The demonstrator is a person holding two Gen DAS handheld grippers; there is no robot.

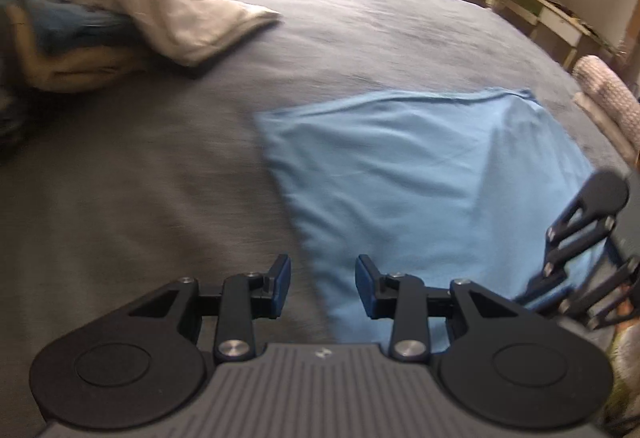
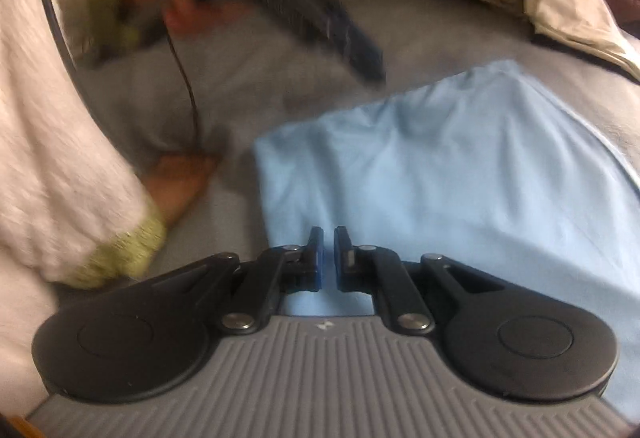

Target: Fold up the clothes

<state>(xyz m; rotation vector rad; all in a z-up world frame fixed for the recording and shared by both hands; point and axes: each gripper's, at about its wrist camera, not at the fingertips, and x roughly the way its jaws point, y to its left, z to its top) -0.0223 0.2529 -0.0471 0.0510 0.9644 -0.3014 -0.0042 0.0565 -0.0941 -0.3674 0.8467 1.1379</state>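
**Blue garment flat on the bed, both grippers at its near end**

Light-blue cloth, a garment whose exact kind we cannot make out, lies spread on the grey bed, already looking like a rough rectangle with straight side edges. Whether it is partly folded or only smoothed out, we cannot tell. Its long axis seems to run away from us, from the near edge towards the far side of the bed.

Our left hand-held gripper hangs just above the garment's near left corner, pads well apart and holding nothing. Our right hand-held gripper sits over the near edge of the same cloth, pads almost together with a thin gap; blue shows in that gap, but we cannot tell whether cloth is pinched there.

So the garment lies straight ahead of both grippers, with the right one nearer to its middle and the left one at its side edge. Any lift across the short axis would, we judge, depend on both ends of that near edge.

A pile of other clothes sits well apart at the far left.
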